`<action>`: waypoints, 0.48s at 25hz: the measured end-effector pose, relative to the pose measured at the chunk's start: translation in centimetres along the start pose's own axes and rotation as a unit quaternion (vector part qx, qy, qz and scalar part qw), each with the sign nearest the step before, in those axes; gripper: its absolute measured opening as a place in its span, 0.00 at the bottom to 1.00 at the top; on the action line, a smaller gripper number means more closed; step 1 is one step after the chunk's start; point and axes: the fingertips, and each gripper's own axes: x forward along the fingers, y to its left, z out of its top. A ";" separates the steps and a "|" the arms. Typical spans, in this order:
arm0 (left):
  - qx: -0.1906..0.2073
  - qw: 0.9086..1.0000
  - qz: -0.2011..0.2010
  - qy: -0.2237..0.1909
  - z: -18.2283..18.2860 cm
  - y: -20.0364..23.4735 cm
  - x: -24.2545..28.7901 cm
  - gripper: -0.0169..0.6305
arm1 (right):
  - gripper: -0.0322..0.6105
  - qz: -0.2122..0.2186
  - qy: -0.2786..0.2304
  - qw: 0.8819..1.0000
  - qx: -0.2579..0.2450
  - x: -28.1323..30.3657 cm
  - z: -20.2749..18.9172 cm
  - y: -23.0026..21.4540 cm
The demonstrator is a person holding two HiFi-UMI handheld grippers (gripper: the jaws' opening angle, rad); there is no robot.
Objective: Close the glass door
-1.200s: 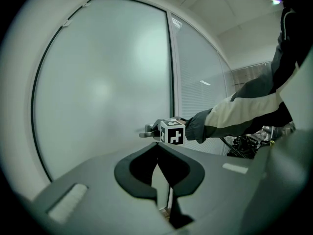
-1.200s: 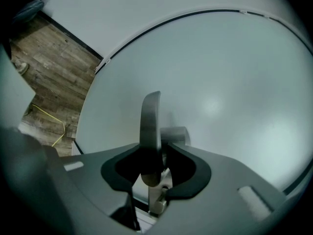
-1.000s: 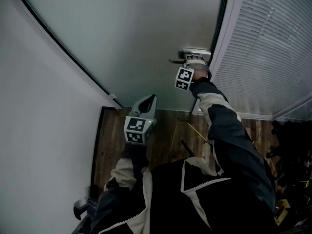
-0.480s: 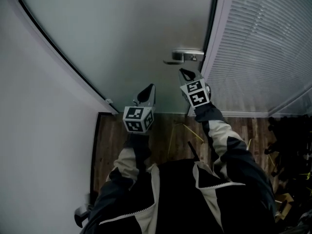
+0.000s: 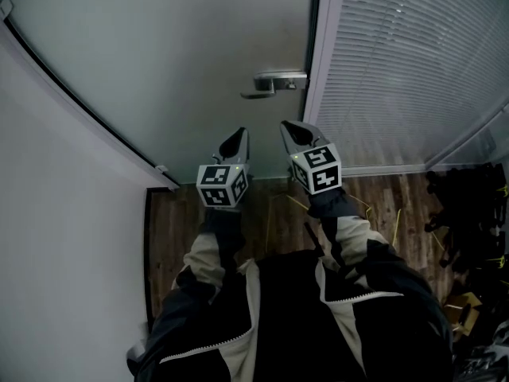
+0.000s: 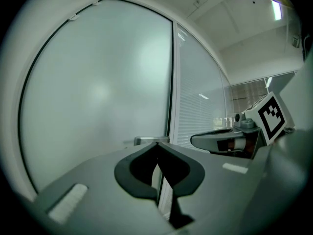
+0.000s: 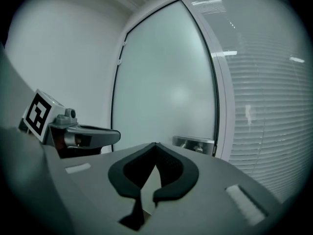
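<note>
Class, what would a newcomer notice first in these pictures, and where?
The frosted glass door fills the upper middle, its handle at its right edge beside the blinds. Below, the left hand-held gripper and right hand-held gripper point at it, both shut and empty, the right one's jaws having just closed.

The tall frosted glass door (image 5: 199, 70) is running out past the head view's top edge, and the person's black-and-cream jacket (image 5: 294, 325) is being cut off by its bottom edge. The dark heap (image 5: 469, 229) on the wooden floor (image 5: 262, 229) at the right edge is sitting too deep in shadow to identify. In the gripper views, the grey bodies of the left tongs (image 6: 157, 145) and right tongs (image 7: 155, 145) are covering the lower part of the silver lever handle (image 6: 146, 140).
</note>
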 end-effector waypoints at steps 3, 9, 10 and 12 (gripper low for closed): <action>0.002 1.000 -0.003 0.002 0.1 -0.3 0.2 0.03 | 0.05 -0.002 0.006 1.000 -0.010 0.2 -0.1 0.1; 0.003 1.000 0.000 0.005 -0.1 -0.1 0.4 0.03 | 0.05 0.000 0.006 1.000 -0.016 0.5 -0.1 0.6; 0.003 1.000 -0.001 0.006 -0.1 -0.1 0.4 0.03 | 0.05 0.000 0.006 1.000 -0.016 0.5 -0.1 0.6; 0.004 1.000 -0.001 0.007 0.0 0.0 0.5 0.03 | 0.05 0.001 0.007 1.000 -0.018 0.6 -0.2 0.6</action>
